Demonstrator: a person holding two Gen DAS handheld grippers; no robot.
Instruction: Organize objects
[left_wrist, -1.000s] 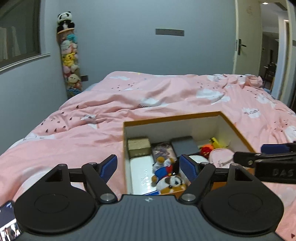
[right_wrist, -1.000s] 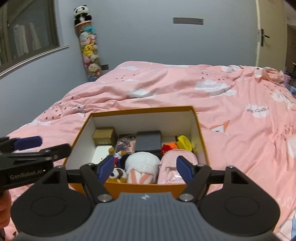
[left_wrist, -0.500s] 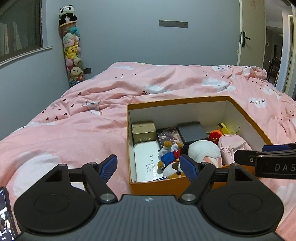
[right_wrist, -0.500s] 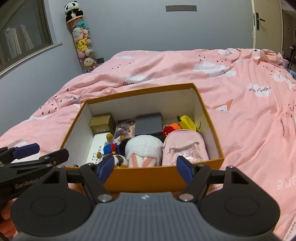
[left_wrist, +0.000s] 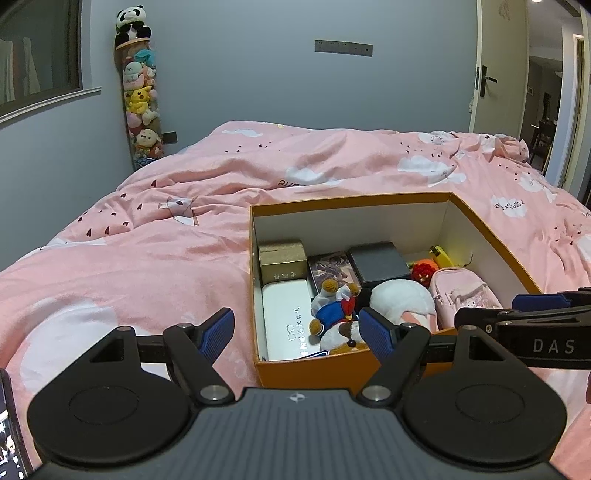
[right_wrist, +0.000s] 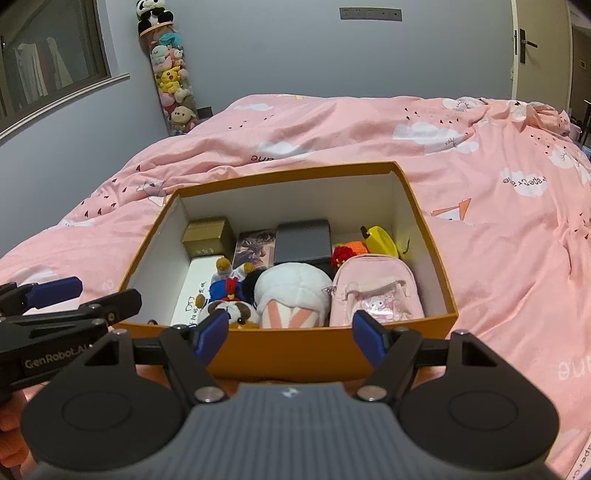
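Right wrist view: orange box (right_wrist: 291, 349) with white interior, lidless, resting on a pink quilt (right_wrist: 498, 229) printed with white clouds. Contents, far row, left to right: gold carton (right_wrist: 207, 236), illustrated card pack (right_wrist: 255, 246), dark grey case (right_wrist: 303, 240), yellow item (right_wrist: 380, 236) against the right wall. Near row, left to right: white rectangular case (right_wrist: 195, 291) lying flat along the left wall; small plush in blue and red (right_wrist: 227, 286) with a brown-and-white plush dog (right_wrist: 229, 314) just in front of it; white round plush with pink ear marks (right_wrist: 293, 293); pink mini backpack (right_wrist: 375, 291) in the near right corner. A red and orange knitted toy (right_wrist: 347, 253) sits between the backpack and the grey case.

Right gripper (right_wrist: 290, 334): fingers spread wide, holding nothing, poised at the near wall of the box, blue pads apart from all contents.

Left gripper (left_wrist: 295, 330): fingers likewise wide apart and empty, positioned at the near left corner of the box (left_wrist: 314, 369); its left pad lies over the quilt (left_wrist: 147, 258), its right pad over the box interior beside the plush dog (left_wrist: 338, 334).

Each gripper appears side-on in the other's view, at the frame edge.

Background: grey wall, tall clear tube of stuffed toys (left_wrist: 142, 107) topped by a panda (left_wrist: 131, 20), door (left_wrist: 498, 66) at right.
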